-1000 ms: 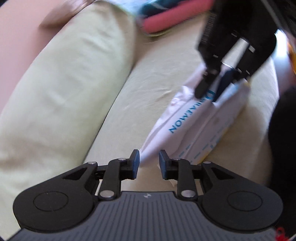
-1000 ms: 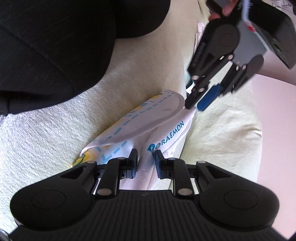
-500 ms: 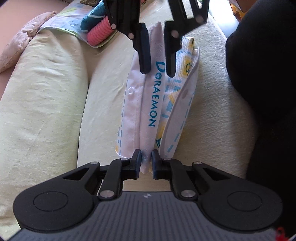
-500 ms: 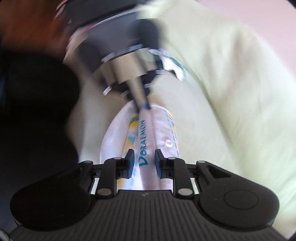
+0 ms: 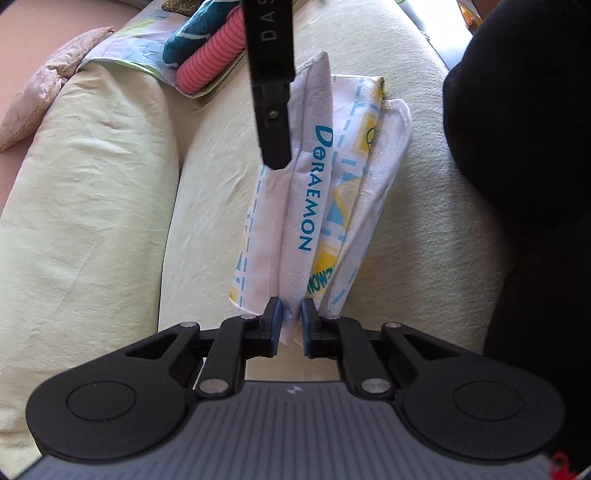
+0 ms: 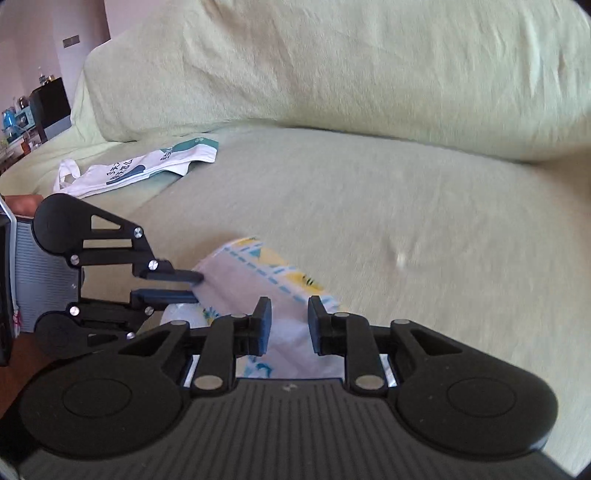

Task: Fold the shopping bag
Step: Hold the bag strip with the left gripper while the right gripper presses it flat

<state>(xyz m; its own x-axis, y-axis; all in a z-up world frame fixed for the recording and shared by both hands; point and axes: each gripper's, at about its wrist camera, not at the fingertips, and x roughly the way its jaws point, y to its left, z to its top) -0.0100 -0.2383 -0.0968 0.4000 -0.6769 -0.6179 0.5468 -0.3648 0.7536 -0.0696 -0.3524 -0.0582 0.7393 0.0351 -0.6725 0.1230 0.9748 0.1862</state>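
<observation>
A white shopping bag point(image 5: 310, 206) with blue "DORAEMON" lettering and yellow-blue print lies folded into a long narrow strip on the pale green sofa seat point(image 5: 207, 229). My left gripper point(image 5: 292, 325) is shut on the bag's near end. My right gripper point(image 6: 290, 325) has its jaws around the bag's other end point(image 6: 258, 280), with a gap between pads and cloth. In the left wrist view one right finger point(image 5: 273, 122) presses against the bag's far end. The left gripper also shows in the right wrist view point(image 6: 195, 284), pinching the bag.
A second white bag point(image 6: 136, 170) with teal print lies further along the seat. The sofa backrest point(image 6: 369, 66) rises behind. A pink ribbed roll point(image 5: 210, 62) and a dark teal cloth point(image 5: 199, 33) lie at the seat's far end. The person's dark clothing point(image 5: 517, 147) is at the right.
The right gripper has swung round and now crosses the bag sideways. Its jaws stand wider than before. The left gripper has kept its hold on the near end.
</observation>
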